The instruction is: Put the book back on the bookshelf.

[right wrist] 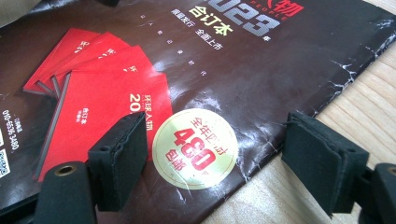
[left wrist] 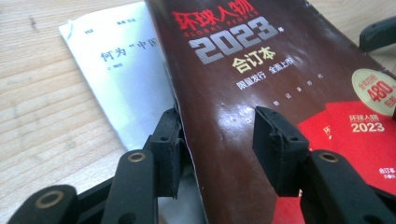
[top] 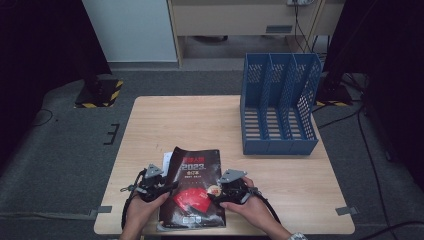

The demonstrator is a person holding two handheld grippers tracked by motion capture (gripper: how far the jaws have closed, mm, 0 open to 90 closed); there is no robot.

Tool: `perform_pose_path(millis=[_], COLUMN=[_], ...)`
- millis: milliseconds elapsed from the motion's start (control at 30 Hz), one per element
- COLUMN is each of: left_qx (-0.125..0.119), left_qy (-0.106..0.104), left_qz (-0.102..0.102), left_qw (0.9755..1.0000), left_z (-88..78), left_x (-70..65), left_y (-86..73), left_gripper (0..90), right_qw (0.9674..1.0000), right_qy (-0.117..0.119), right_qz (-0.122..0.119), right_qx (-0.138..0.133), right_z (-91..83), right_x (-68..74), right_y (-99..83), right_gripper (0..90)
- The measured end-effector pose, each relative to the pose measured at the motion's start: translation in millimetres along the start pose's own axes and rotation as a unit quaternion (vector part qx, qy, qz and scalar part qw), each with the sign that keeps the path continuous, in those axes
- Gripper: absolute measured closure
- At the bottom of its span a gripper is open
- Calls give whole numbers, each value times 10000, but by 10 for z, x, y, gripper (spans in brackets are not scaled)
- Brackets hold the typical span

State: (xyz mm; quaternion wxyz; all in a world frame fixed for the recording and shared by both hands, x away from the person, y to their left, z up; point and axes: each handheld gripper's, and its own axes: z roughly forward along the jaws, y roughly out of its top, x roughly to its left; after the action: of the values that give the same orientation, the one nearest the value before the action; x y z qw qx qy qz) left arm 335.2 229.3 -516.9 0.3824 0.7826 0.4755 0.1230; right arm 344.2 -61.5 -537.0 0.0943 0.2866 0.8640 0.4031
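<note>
Dim room, glare on glossy cover (right wrist: 261,79)

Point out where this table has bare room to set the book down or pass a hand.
Bare wood runs along the table from its far-left corner to the blue file rack, and right of the book below the rack. The near edge is crowded: left gripper, right gripper, white sheet.

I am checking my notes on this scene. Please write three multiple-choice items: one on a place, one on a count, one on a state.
1. Where is the file rack on the table?
A. far right
B. near left
C. centre
2. How many slots has the rack?
A. two
B. three
C. five
3. How does the magazine lie?
A. upright in the rack
B. rolled up
C. flat on the table

A: the rack stands at the far right corner.
B: two dividers make three slots.
C: the cover faces up, over a white sheet.
</note>
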Motion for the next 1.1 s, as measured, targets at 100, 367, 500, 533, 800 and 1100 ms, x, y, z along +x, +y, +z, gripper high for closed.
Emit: perform_pose_path(millis=[100, 367, 500, 533, 800, 1100], left_qx=[-8, -6, 45, 41, -187, -786], left_qy=[-67, -149, 18, 33, 1, -89], left_qz=[3, -179, -89, -112, -232, 123], left_qw=[10000, 9997, 9999, 9999, 9996, 9968], left_z=[42, 189, 222, 226, 137, -94], left_x=[-11, -12, -46, -43, -41, -155], left_y=[31, 89, 118, 121, 115, 171], left_gripper=[555, 582, 677, 717, 893, 898], right_qw=[10000, 10000, 10000, 10000, 10000, 9994], right_qy=[7, -27, -19, -14, -3, 257], right_qz=[4, 16, 26, 22, 37, 219], right_qx=[6, -6, -5, -4, 31, 26], right_z=[-1, -1, -2, -2, -6, -6], right_x=[-1, 6, 3, 3, -21, -72], right_y=[1, -1, -1, -1, -3, -4], right_gripper=[227, 228, 227, 227, 170, 79])
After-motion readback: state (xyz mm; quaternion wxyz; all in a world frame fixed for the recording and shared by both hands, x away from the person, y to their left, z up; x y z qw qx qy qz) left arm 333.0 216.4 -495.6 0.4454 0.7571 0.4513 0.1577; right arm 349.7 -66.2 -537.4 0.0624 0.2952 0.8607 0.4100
